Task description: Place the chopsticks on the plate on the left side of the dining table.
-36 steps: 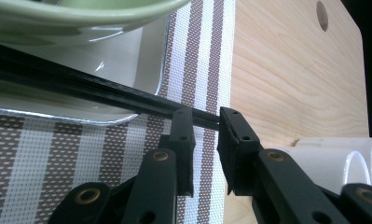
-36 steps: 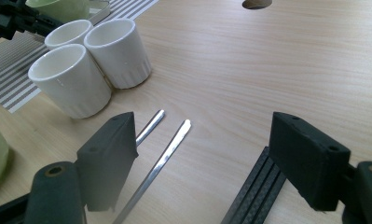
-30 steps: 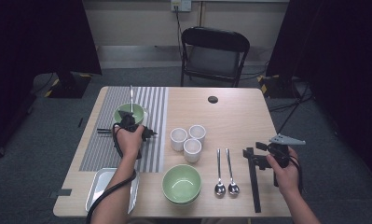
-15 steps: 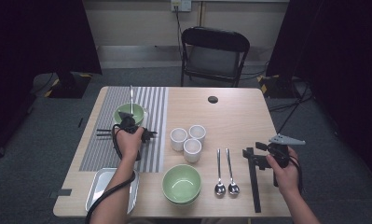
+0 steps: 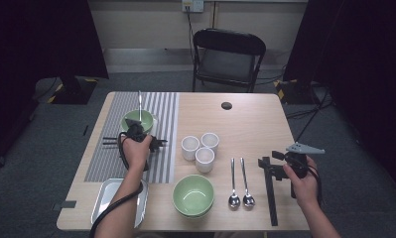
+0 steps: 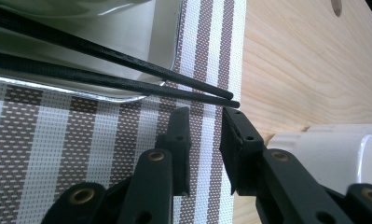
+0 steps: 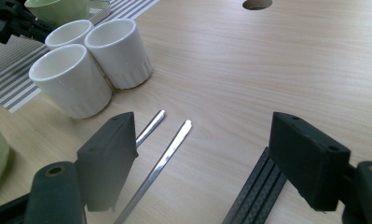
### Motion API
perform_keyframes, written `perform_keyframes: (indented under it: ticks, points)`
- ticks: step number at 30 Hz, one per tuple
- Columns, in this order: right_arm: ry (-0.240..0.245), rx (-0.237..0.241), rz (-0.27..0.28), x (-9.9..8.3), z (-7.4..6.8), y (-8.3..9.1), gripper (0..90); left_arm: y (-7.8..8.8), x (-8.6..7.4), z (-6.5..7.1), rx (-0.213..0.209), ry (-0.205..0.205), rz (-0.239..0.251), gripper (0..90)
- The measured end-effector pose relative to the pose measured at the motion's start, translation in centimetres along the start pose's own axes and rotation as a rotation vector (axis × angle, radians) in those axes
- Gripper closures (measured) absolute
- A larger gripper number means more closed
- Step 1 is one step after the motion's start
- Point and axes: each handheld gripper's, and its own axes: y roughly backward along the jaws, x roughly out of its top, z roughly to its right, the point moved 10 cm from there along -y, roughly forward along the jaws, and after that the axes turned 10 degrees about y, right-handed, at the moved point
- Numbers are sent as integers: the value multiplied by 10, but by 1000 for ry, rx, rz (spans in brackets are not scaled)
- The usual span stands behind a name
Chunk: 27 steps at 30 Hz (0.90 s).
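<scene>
- Resting just past the tips of the left gripper (image 6: 204,140), a pair of black chopsticks (image 6: 127,77) is seen lying across a metal tray's rim (image 6: 127,95) onto the striped mat (image 6: 44,140).
- A narrow gap is kept between its jaws; nothing is pinched.
- The right gripper (image 7: 211,158) is held with jaws spread wide, two spoon handles (image 7: 174,140) lying between them, untouched.
- Three white cups (image 7: 90,60) stand beyond its left jaw.

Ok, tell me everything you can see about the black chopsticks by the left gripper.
The black chopsticks are a pair of thin, matte, faintly textured sticks, lying close together and nearly parallel. They rest across the rim of a shiny metal tray, with their tips ending over the striped placemat. The left gripper sits just short of those tips, its jaws slightly apart and not gripping them.
</scene>
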Motion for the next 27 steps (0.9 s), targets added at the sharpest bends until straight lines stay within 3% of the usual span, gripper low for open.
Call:
perform_keyframes:
  ticks: [11, 17, 19, 24, 27]
  points:
    - [-1, 0, 2, 0, 0, 0, 228, 2, 0, -3, 8, 6, 1, 713]
    - [-1, 0, 2, 0, 1, 1, 227, 13, 1, -7, 28, -3, 9, 694]
    - [2, 0, 3, 0, 1, 1, 227, 20, 0, -13, 35, -28, -6, 691]
    - [0, 0, 1, 0, 1, 1, 227, 39, 5, -28, 54, -31, 34, 677]
    - [-1, -2, 1, 0, 1, 0, 227, 50, 10, -36, 58, -28, 82, 690]
